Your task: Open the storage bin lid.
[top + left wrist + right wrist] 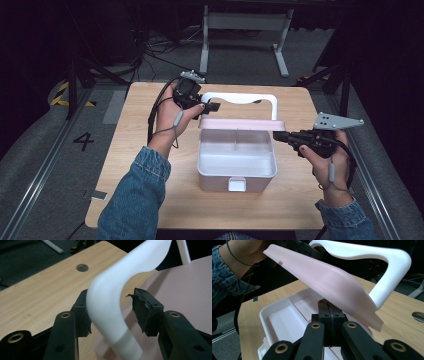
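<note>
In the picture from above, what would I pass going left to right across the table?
Left hand → left gripper, at the white handle's left corner → pink box with its raised lid → right gripper → right hand.

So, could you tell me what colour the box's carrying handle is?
White; the handle shows best in the right gripper view.

A wooden table [145, 165] carries a pink box [236, 172] near its middle, closer to the right edge.
</note>
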Tool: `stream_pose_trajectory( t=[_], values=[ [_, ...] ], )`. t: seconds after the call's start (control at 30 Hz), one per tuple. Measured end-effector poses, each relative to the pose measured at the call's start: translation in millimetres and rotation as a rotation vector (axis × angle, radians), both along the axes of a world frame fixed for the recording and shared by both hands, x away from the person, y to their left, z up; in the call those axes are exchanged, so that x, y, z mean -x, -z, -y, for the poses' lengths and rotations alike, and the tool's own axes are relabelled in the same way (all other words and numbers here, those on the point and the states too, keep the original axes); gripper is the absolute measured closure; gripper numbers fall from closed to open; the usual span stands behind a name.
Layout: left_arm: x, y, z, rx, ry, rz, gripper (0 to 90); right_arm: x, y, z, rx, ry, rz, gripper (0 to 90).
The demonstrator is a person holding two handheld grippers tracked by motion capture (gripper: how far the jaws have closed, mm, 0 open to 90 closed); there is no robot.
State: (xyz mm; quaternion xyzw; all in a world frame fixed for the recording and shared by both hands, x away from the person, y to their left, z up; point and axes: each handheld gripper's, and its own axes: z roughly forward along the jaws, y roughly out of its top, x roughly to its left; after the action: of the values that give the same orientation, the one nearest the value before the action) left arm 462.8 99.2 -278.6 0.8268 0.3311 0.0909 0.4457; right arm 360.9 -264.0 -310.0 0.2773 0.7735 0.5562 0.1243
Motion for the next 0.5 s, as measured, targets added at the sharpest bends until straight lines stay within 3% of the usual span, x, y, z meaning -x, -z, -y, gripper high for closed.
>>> stream_pose_trajectory(
  t=[0.03,0.07,0.23,0.5],
  values=[
    [0.0,0.0,0.0,0.0,0.0,0.0,50.3,-0.1,0.0,0.0,0.0,0.0,0.004,90.0],
    [4.1,-5.0,-6.5,0.025,-0.012,0.027,49.2,-0.2,-0.1,0.0,0.001,0.0,0.005,90.0],
    [15.9,-16.0,-19.1,0.041,-0.014,0.061,47.4,-1.0,-0.9,0.3,0.0,0.002,0.007,90.0],
    [39.9,-20.6,-41.4,-0.027,-0.066,0.063,43.9,-5.8,-4.4,3.9,-0.032,0.008,0.008,90.0]
  ],
)
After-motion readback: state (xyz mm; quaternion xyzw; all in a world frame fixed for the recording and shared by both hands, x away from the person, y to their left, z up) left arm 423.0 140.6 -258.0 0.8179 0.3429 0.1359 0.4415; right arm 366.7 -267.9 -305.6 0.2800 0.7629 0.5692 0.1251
